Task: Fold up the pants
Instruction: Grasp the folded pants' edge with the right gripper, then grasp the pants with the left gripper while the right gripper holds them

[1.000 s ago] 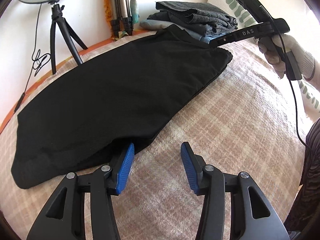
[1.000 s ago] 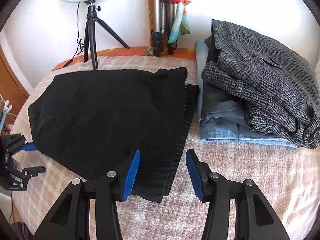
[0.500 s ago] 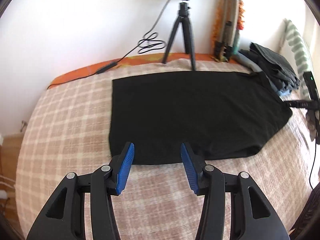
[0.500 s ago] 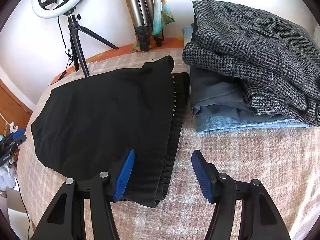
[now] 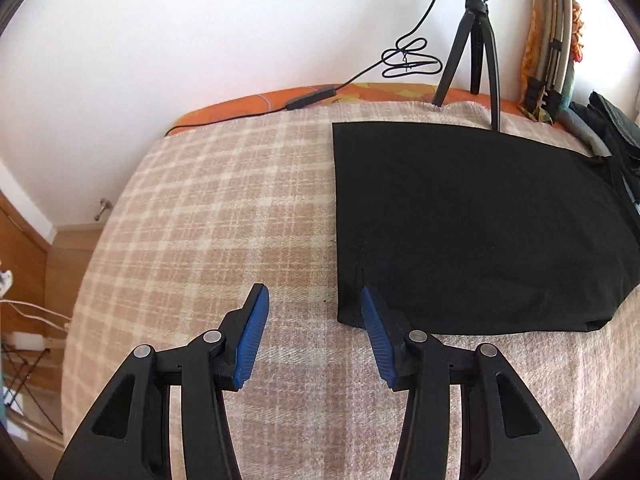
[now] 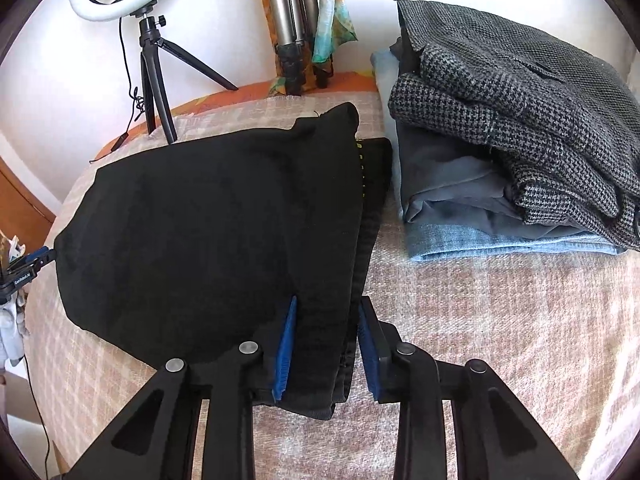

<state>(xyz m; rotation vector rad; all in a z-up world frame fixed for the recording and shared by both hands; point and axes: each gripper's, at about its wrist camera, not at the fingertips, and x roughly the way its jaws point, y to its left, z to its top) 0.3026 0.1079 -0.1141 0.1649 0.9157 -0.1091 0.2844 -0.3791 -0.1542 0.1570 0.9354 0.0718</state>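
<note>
Black pants (image 5: 460, 216) lie flat on a checked blanket (image 5: 208, 216), folded lengthwise. My left gripper (image 5: 314, 308) is open and empty; its right finger touches the near hem corner. In the right wrist view the pants (image 6: 208, 232) spread to the left. My right gripper (image 6: 326, 312) is open, its blue fingers either side of the near waistband corner (image 6: 320, 360). The left gripper (image 6: 28, 268) shows at the pants' far left end.
A stack of folded clothes (image 6: 512, 120) with a houndstooth garment on top sits right of the pants. A ring light on a tripod (image 6: 148, 60) and folded tripods (image 6: 292, 40) stand by the wall. The bed edge drops at left (image 5: 92, 240).
My left gripper has swung left to the hem's near corner. My right gripper has moved forward over the waistband corner and its jaws have narrowed around the fabric.
</note>
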